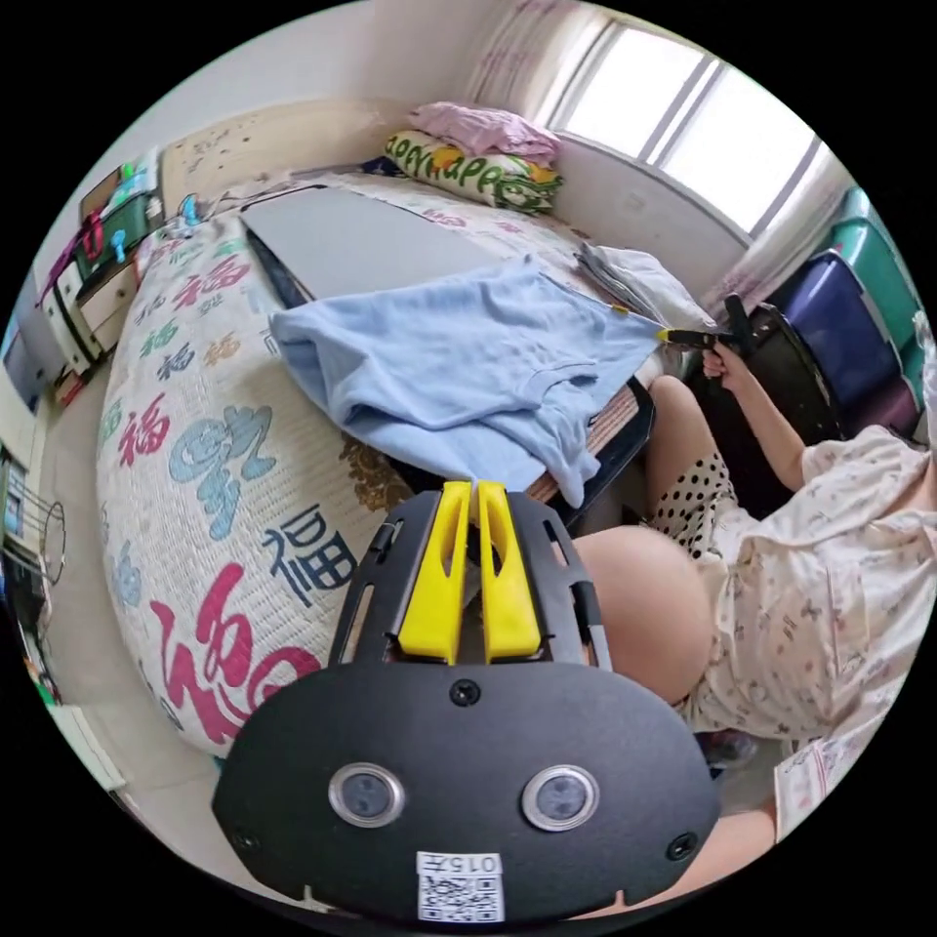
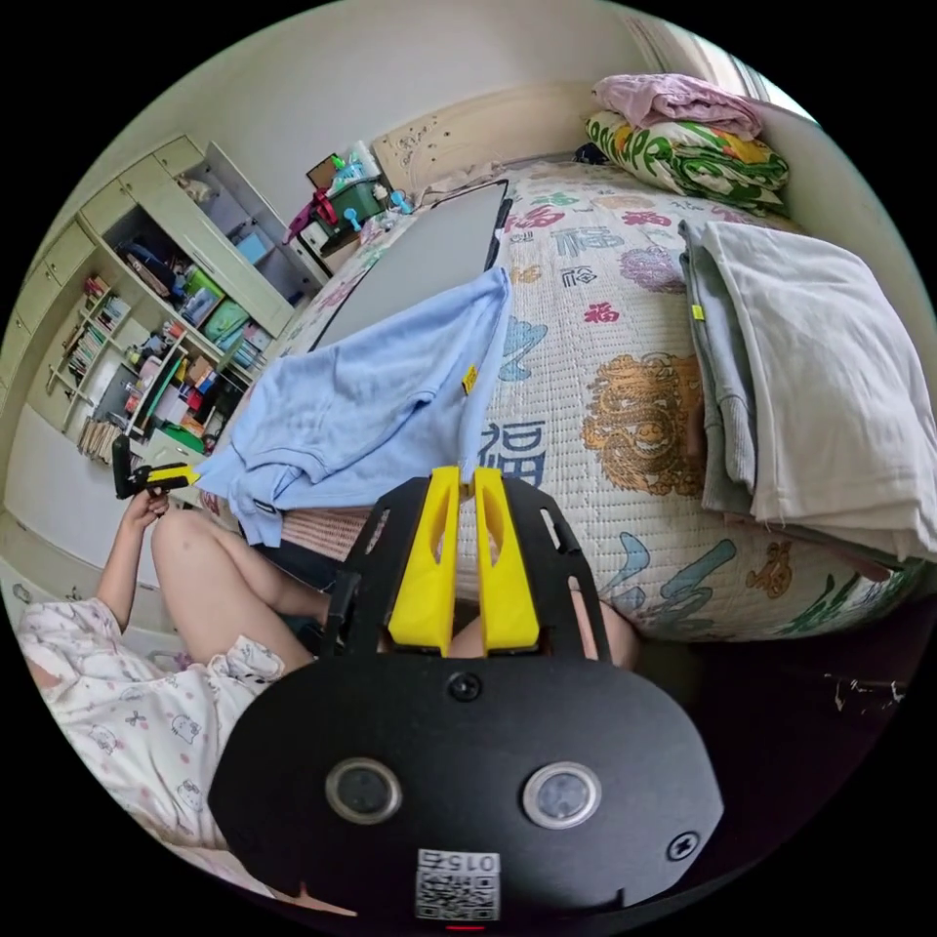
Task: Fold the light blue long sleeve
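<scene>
We hold the blue shirt [image 1: 459, 361] stretched over the bed [image 1: 195, 468]; both grippers' fingers [image 1: 475, 488] pinch its opposite edges.

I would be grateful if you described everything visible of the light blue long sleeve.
The light blue long sleeve is soft knit cloth, creased and partly doubled over. It lies on a grey board on the patterned bed cover, one end drooping over the edge. The left gripper and right gripper each pinch a corner, stretching it between them.
</scene>
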Demonstrator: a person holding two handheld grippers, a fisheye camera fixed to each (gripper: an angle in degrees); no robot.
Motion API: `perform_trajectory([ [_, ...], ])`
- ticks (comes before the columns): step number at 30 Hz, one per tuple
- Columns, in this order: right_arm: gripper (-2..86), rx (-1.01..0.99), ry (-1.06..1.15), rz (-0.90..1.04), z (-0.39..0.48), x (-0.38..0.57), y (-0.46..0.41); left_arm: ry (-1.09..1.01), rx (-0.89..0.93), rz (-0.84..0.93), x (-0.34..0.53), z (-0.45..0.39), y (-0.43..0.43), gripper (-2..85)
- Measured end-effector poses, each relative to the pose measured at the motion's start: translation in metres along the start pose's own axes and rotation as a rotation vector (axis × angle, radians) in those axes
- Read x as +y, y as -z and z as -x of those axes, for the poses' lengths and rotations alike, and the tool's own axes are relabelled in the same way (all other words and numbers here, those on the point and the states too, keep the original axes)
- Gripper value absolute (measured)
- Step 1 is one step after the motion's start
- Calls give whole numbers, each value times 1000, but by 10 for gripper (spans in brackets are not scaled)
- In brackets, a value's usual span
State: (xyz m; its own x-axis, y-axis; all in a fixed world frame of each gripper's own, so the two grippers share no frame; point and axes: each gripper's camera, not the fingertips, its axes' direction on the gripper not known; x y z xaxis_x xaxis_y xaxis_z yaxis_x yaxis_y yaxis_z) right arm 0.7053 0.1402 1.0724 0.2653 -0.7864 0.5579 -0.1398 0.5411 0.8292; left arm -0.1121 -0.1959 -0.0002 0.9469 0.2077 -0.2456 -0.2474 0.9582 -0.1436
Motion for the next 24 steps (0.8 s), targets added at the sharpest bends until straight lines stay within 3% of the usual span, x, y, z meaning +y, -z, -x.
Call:
perform_trajectory([
  [3, 36, 37, -20, 68, -22, 11, -23, -54, -143, 99, -13, 4, -17, 7],
  [7, 42, 76, -60, 160, -61, 35, -59, -34, -64, 275, -16, 22, -55, 10],
  [13, 56, 192, 87, 91, -99, 90, -4, -31, -61, 83, 7, 44, 3, 16],
  [17, 60, 198, 219, -36, -124, 117, 53, -9, -179, -91, 21, 39, 52, 21],
  [20, 61, 93, 365, -114, -140, 129, 80, -99, -196, -183, 17, 14, 79, 30],
  [24, 76, -200, 624, -27, -159, 129, 43, -280, -167, -171, -14, -12, 74, 58],
])
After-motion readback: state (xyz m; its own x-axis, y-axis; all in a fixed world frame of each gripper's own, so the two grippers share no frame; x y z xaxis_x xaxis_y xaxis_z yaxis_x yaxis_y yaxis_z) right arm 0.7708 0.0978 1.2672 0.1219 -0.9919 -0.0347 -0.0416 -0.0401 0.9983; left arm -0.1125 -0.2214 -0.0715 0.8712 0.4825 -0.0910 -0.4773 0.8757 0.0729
